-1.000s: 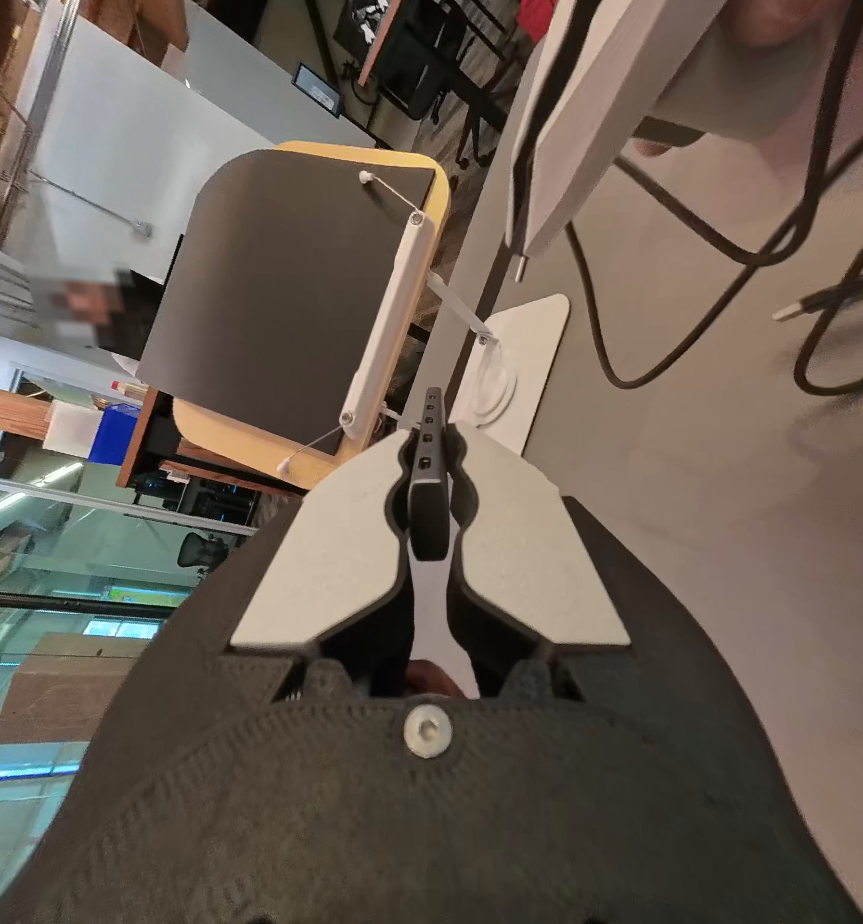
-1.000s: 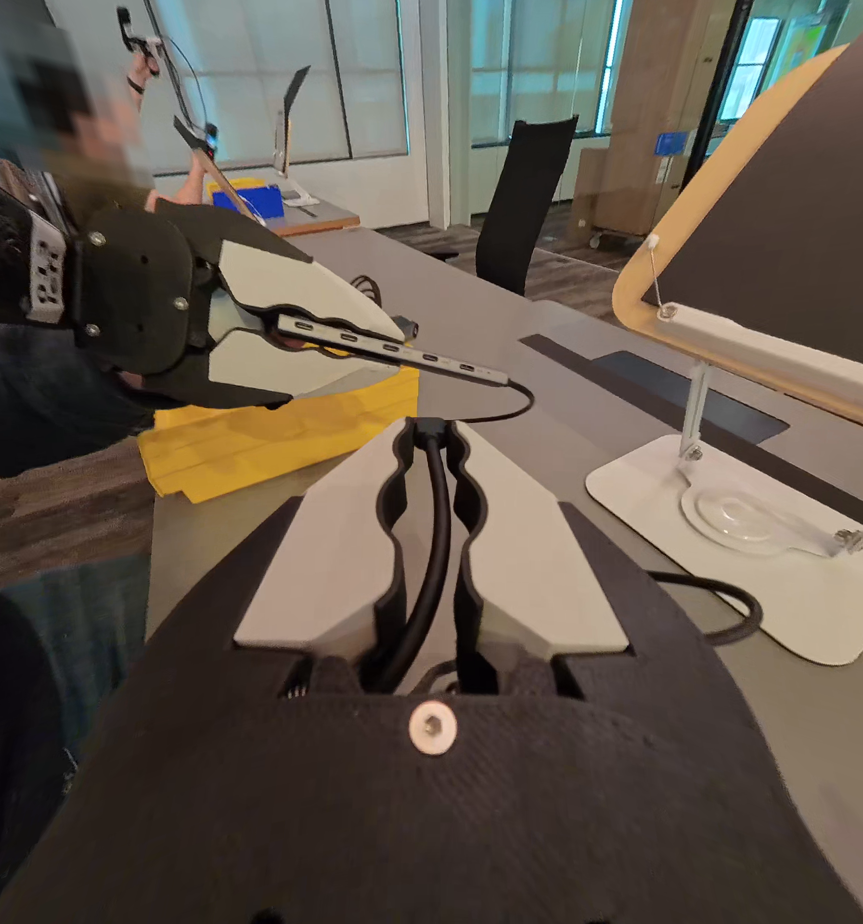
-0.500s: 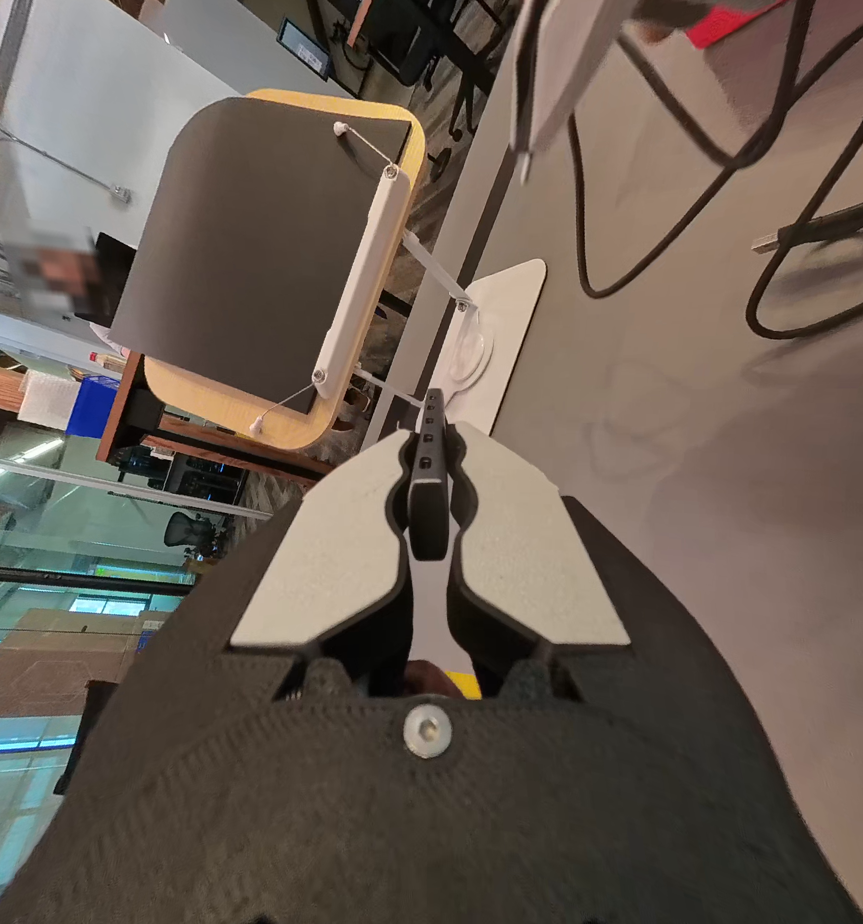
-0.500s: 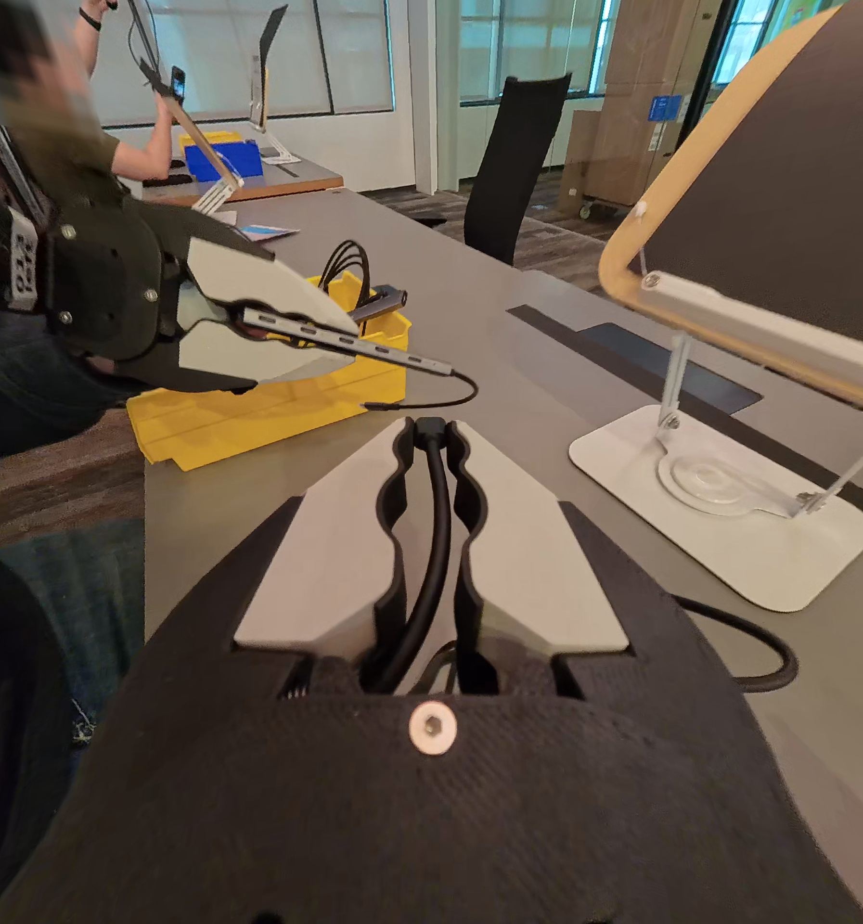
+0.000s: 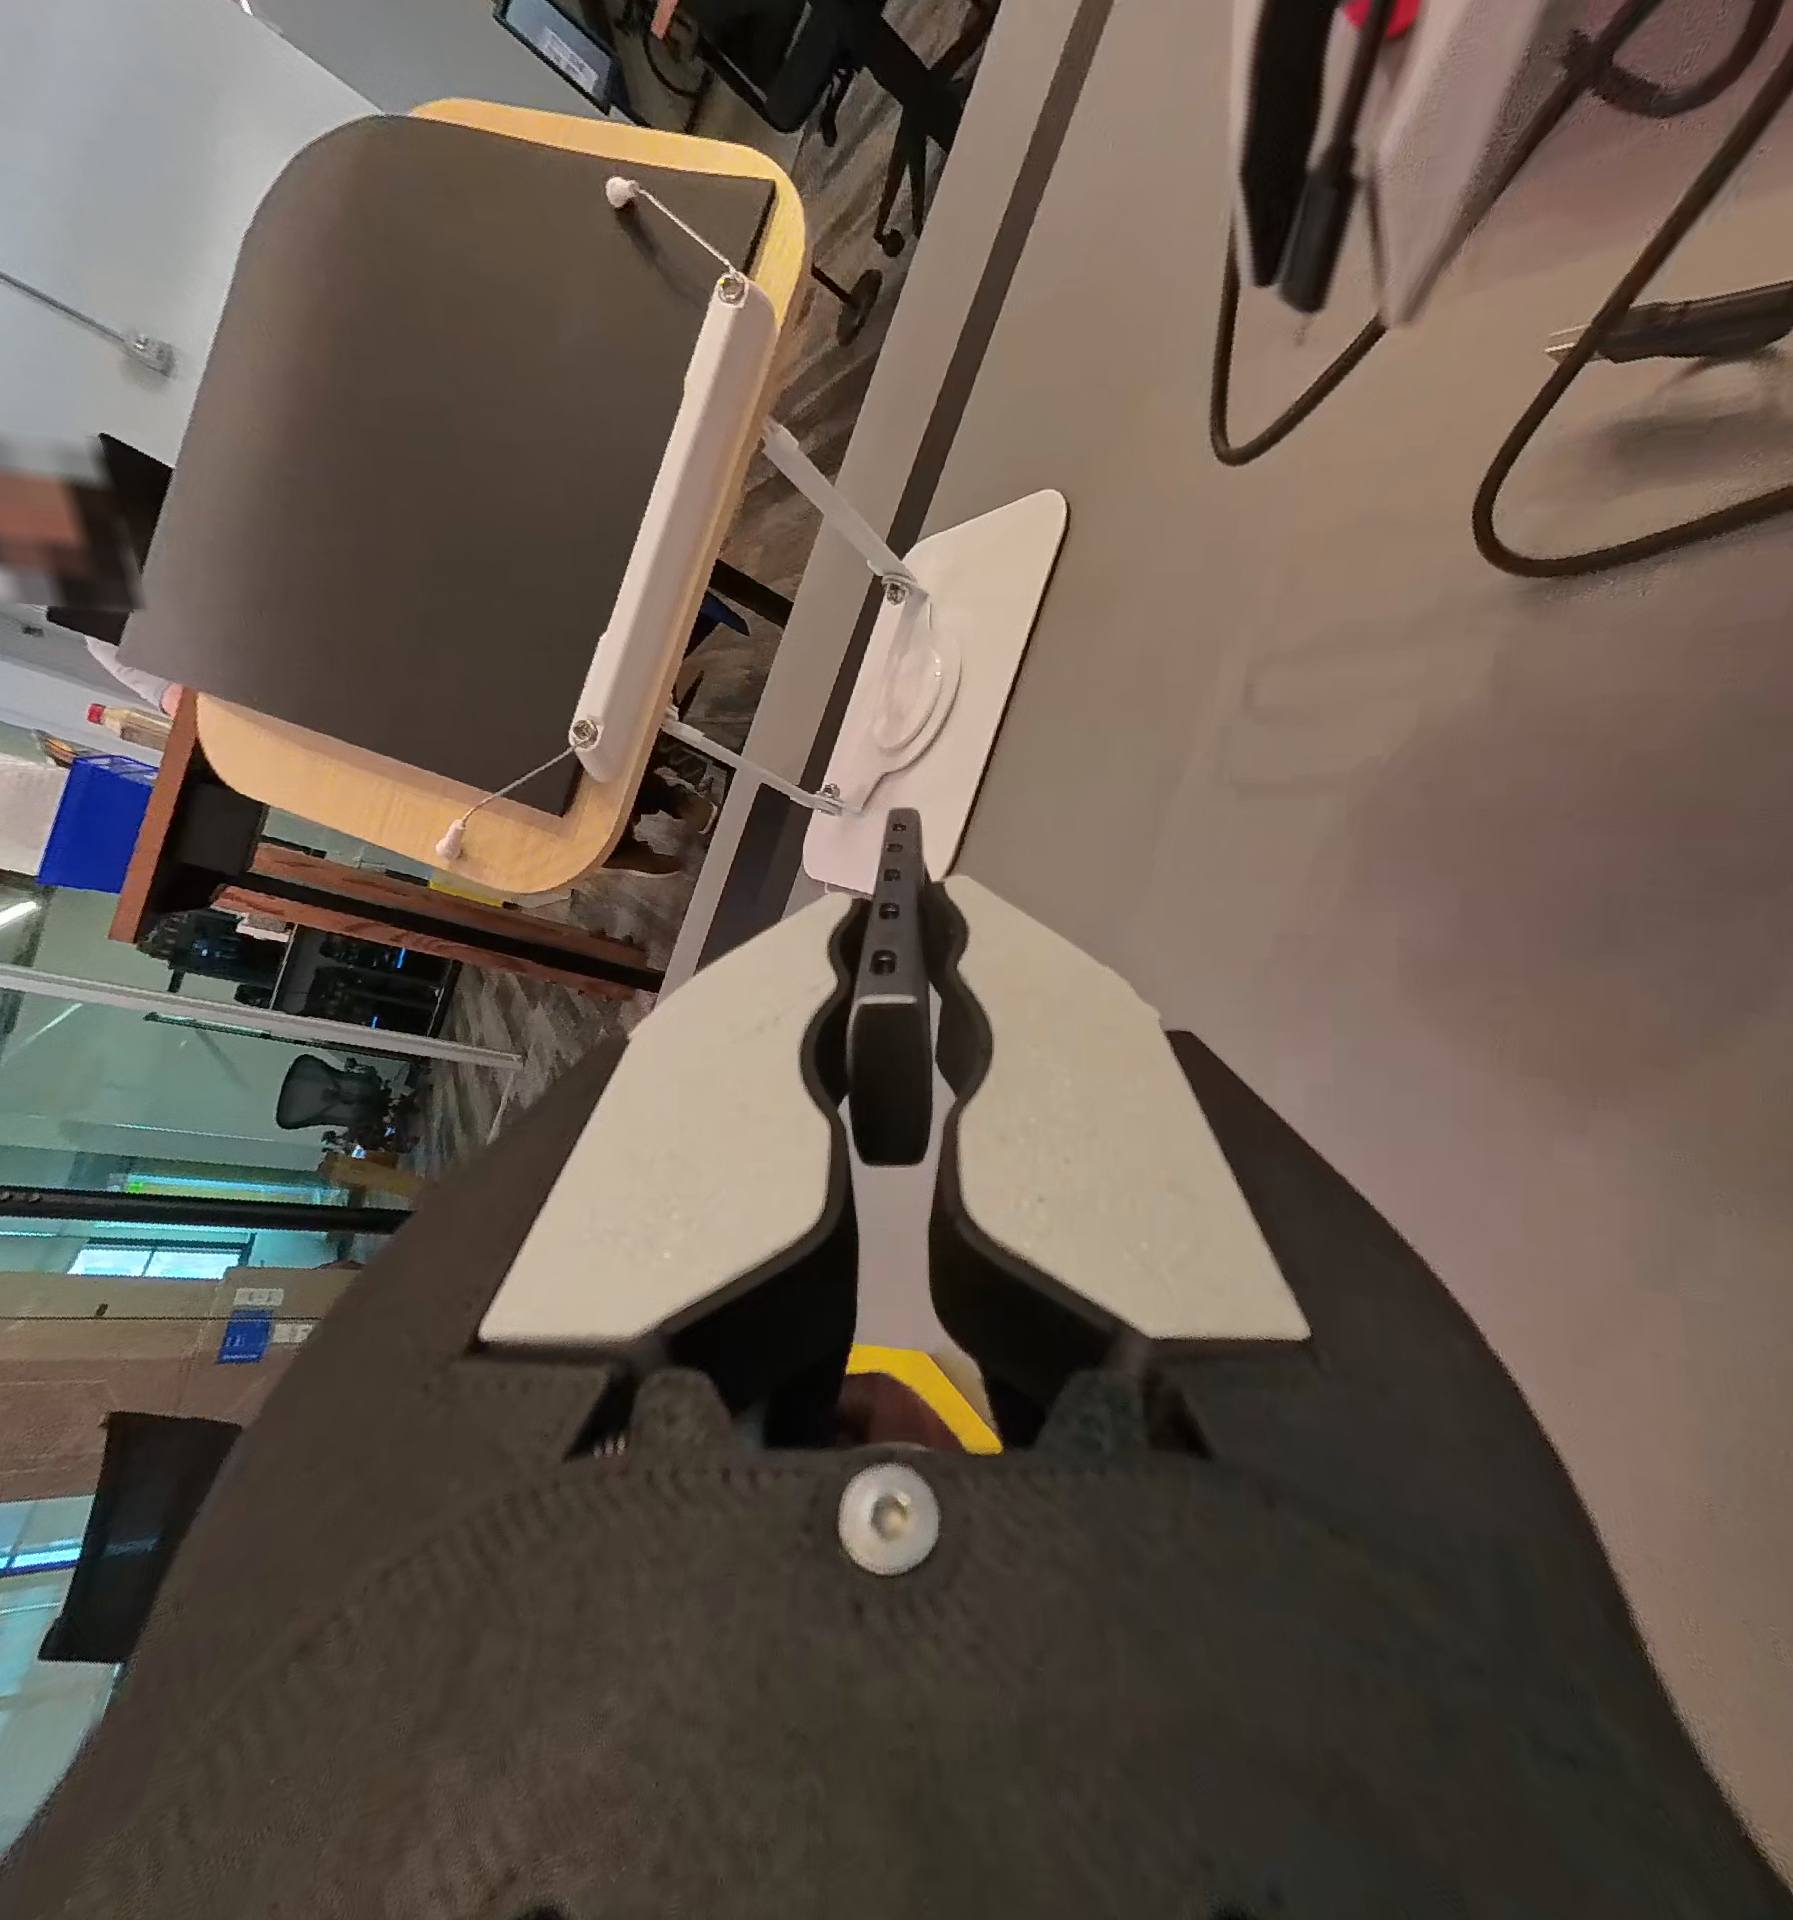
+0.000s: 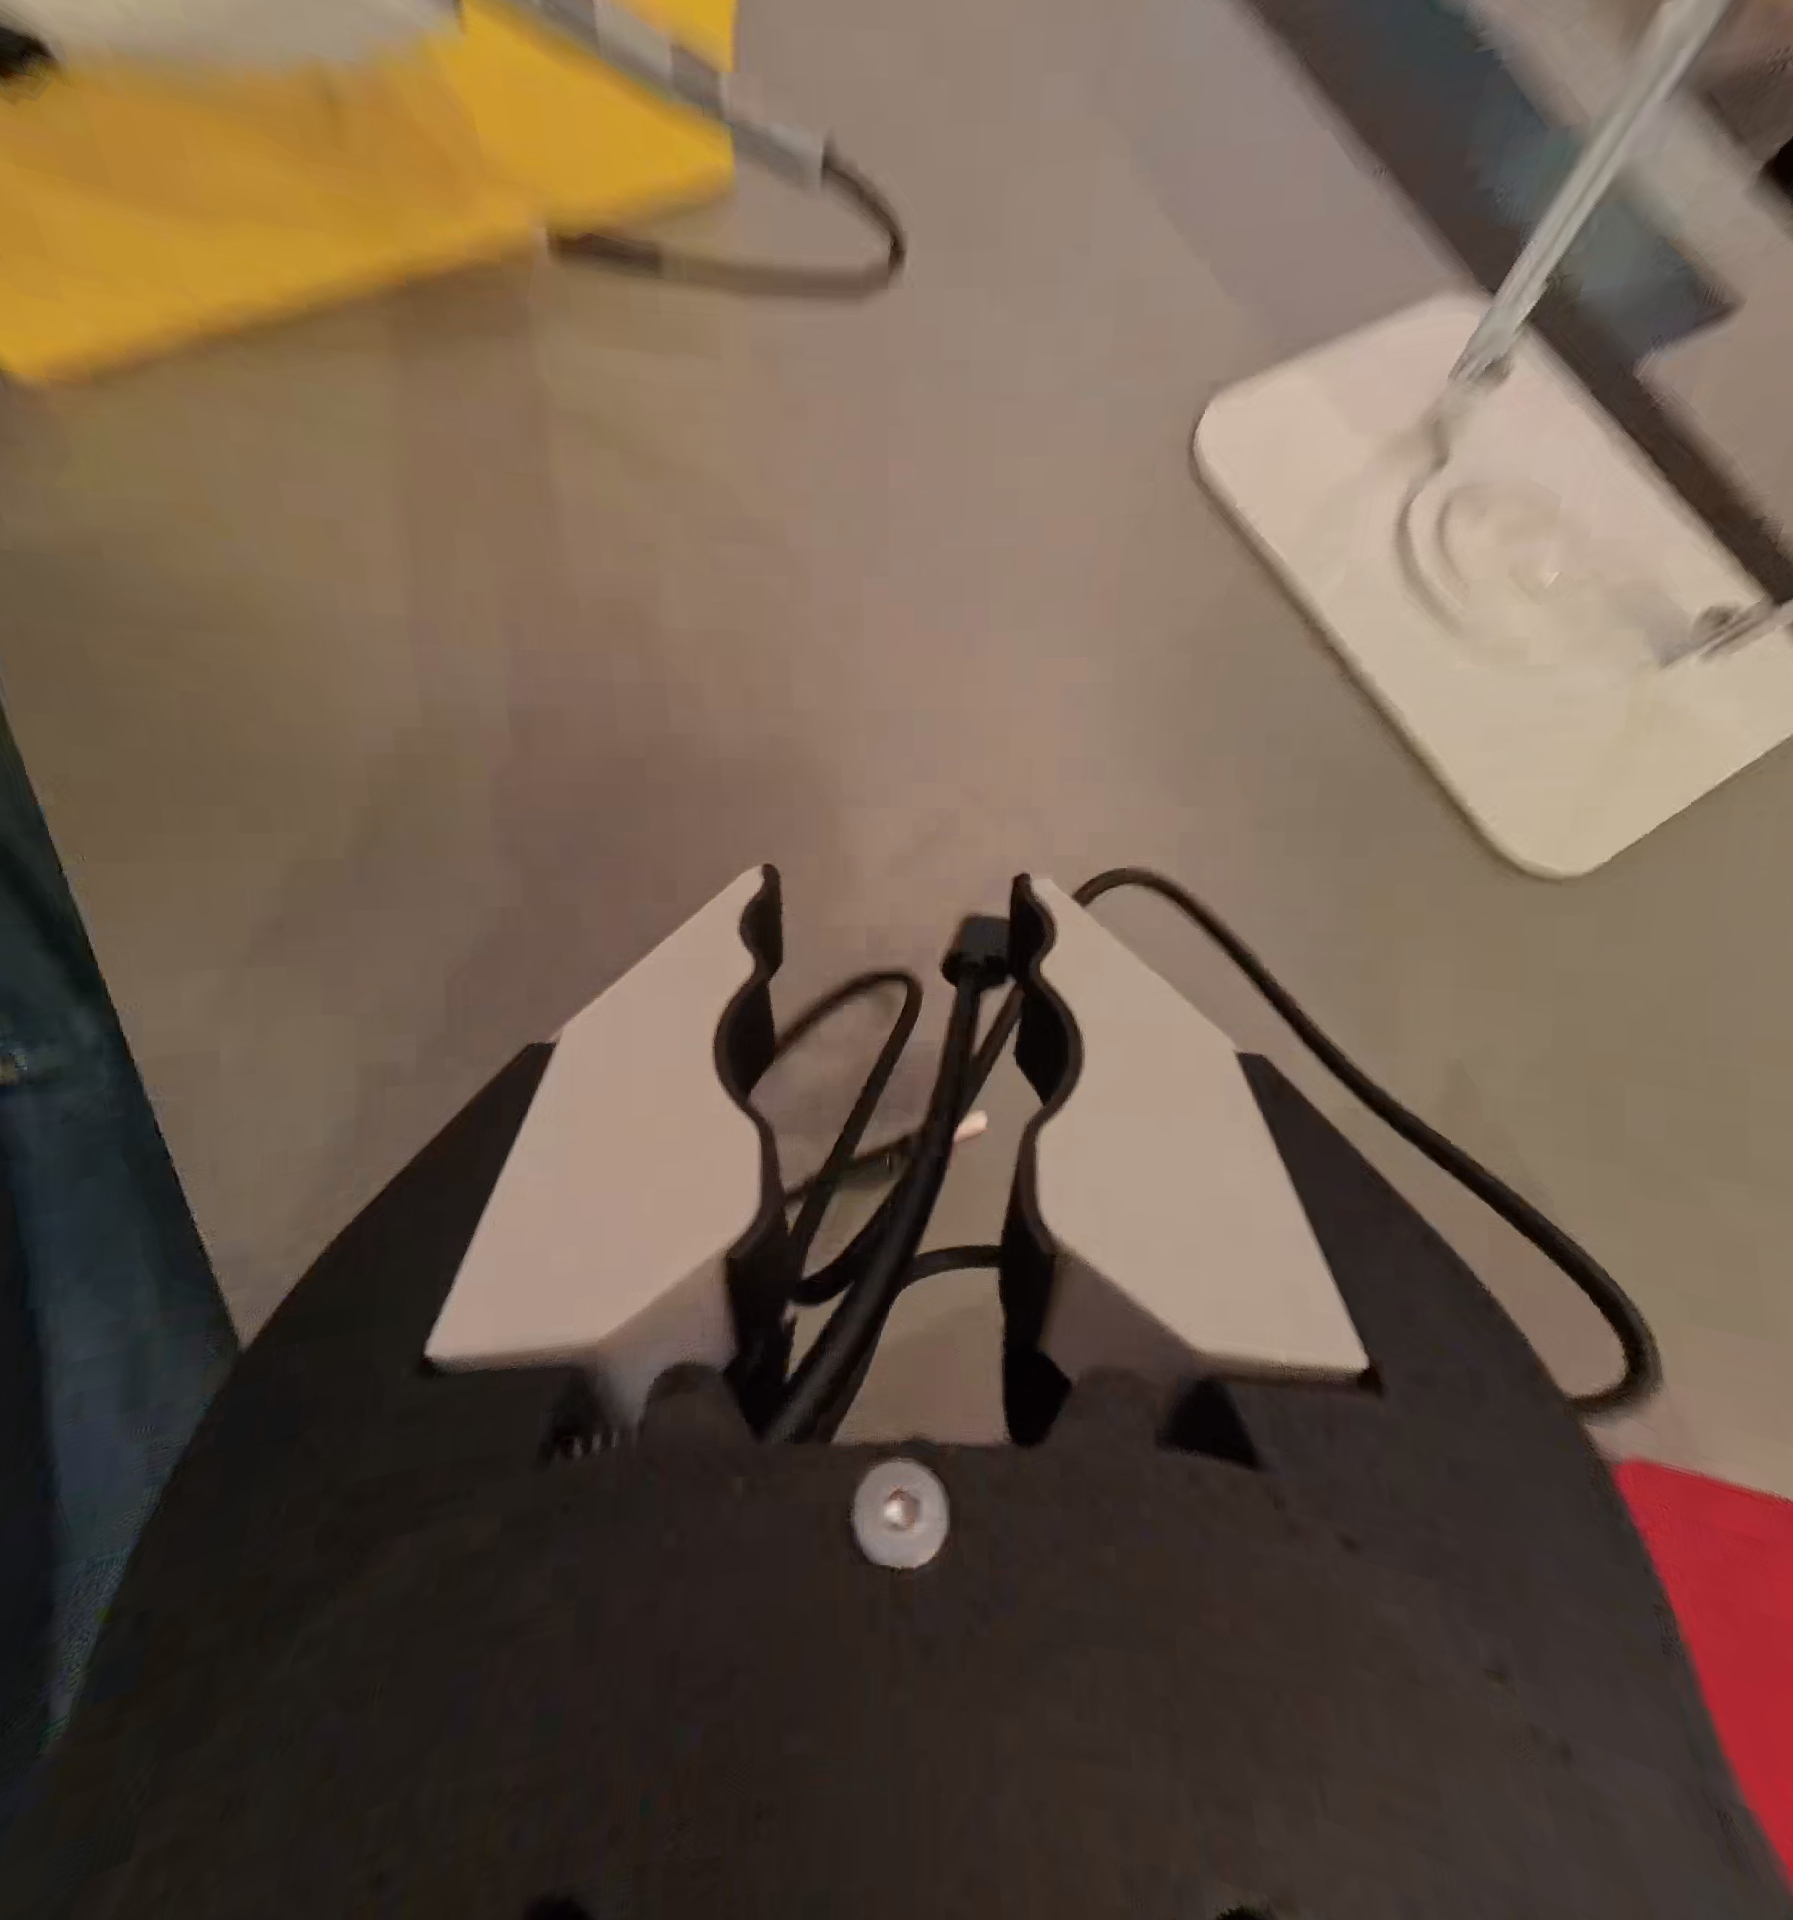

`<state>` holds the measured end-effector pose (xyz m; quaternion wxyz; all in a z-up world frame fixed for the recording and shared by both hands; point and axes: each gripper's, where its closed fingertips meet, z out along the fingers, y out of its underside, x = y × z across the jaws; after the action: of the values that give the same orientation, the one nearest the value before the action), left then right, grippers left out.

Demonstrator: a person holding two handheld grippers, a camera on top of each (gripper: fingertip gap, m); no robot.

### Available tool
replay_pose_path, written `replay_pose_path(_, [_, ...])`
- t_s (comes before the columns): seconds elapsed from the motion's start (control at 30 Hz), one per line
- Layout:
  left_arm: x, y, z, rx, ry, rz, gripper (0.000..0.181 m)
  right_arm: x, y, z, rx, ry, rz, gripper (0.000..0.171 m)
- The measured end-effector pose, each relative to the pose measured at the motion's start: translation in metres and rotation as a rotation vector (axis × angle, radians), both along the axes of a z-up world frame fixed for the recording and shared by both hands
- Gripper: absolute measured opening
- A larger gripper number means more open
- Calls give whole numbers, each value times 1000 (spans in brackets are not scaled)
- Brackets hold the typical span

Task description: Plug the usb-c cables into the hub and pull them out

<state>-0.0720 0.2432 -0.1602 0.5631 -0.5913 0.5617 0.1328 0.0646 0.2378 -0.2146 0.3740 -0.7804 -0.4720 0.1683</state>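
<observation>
In the left wrist view, our left gripper (image 5: 887, 914) is pinched on the slim dark grey multi-port hub (image 5: 890, 997). The hub's long axis runs straight out along the fingers, its row of ports in sight.

In the right wrist view, which is blurred, our right gripper (image 6: 892, 904) is spread above the grey table (image 6: 559, 675). The black usb-c cable (image 6: 959, 1023) lies loose between the jaws, its plug pointing forward, close to the right-hand finger. The hub sits far up-left by the yellow bin (image 6: 248, 208), so we judge the right gripper nearer the plug.

I see a grey worktop (image 6: 559, 623) carrying a yellow bin (image 6: 248, 177) and a white stand base (image 6: 1494, 582); the stand props a dark, wood-rimmed board (image 5: 414, 436).
</observation>
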Motion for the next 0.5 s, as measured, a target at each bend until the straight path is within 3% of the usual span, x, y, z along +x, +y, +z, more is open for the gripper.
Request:
replay_pose_path(0.27, [-2,-3,-12,-44,20,-5,10,49,-32,-51,-133,-489,162,99])
replay_pose_path(0.37, [0,-5,-16,-53,32,-15,10,67,-35,-48,-155,-573,215,103])
replay_pose_path(0.5, [1,-8,-18,-57,40,-23,9,75,-36,-23,-159,-502,159,94])
